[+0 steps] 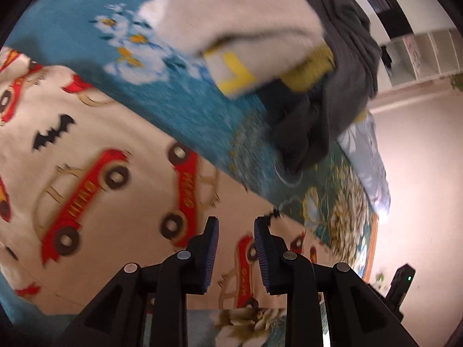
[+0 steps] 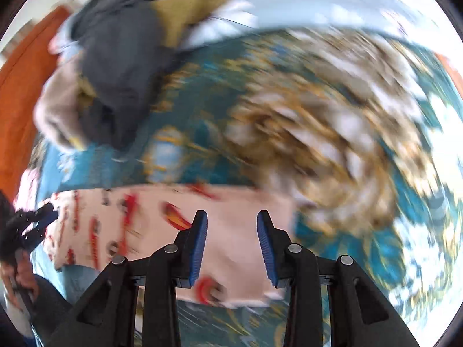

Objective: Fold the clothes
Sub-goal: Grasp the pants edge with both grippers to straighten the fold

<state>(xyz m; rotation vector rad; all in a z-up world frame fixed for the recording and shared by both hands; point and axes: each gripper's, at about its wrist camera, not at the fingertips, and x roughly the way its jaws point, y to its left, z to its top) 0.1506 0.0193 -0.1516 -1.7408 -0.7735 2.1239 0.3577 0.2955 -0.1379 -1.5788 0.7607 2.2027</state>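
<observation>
Two grippers hang over a bed spread with a teal floral bedspread (image 1: pixel 185 107), and neither holds anything: the left gripper (image 1: pixel 235 225) has its fingers a narrow gap apart with only cloth showing far beneath, and the right gripper (image 2: pixel 232 219) stands a little wider, also empty. Below both lies the task's piece, a cream garment printed with red cars (image 1: pixel 86 173), flat on the bedspread; in the right wrist view, which is badly smeared, it reads as a tidy rectangle with straight edges. Further up the bed sits a heap of unfolded clothes: a fuzzy cream item with yellow trim (image 1: pixel 231 26) lying against a dark grey garment (image 1: pixel 341 66). My reading is that one fold on the car-print piece has been laid down and let go, so the step in hand is the release. Next would come either another fold across this piece, taking two corners of one edge, or a reach to the heap.
</observation>
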